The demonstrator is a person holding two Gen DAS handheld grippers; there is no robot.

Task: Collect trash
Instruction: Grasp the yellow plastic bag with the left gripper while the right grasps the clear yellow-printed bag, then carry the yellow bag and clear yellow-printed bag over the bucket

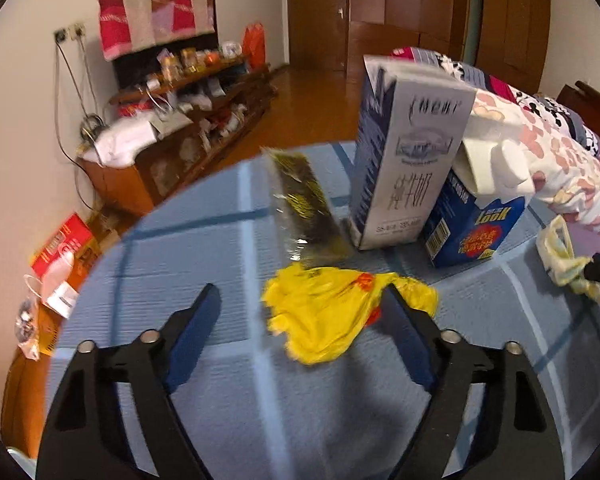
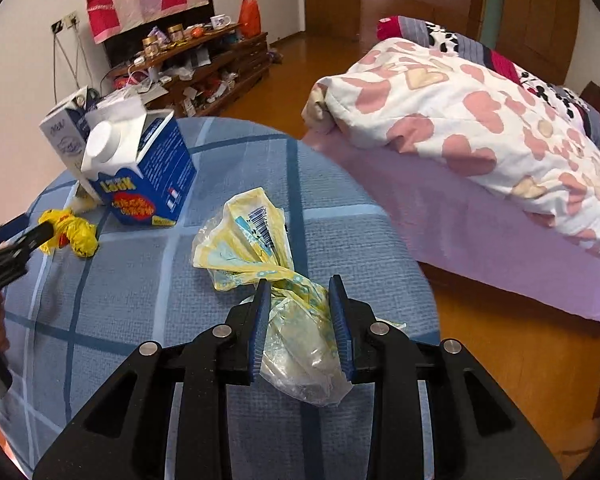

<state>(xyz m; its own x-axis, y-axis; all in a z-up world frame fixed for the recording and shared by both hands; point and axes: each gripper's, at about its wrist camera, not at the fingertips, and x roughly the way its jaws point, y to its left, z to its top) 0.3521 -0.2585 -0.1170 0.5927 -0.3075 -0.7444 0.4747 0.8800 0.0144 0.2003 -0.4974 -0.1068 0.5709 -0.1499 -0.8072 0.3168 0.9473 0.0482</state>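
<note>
Trash lies scattered on the round blue tabletop (image 2: 140,280): the right hand-held gripper (image 2: 300,320) is clamped on a pale plastic bag (image 2: 252,236) near the 5 o'clock edge, so it should lift straight up. The left hand-held gripper (image 1: 304,304), jaws apart, straddles a yellow wrapper (image 1: 332,312); closing low avoids the cartons (image 1: 412,168) at 1 o'clock.

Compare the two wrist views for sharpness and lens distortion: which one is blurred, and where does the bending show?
Left wrist view: motion-smeared, so the print on the tall carton and the yellow bag look soft. Right wrist view: much crisper, the barcode on the pale wrapper is distinct. Both views: fisheye curvature bows the table edge and leaves dark corners.
</note>
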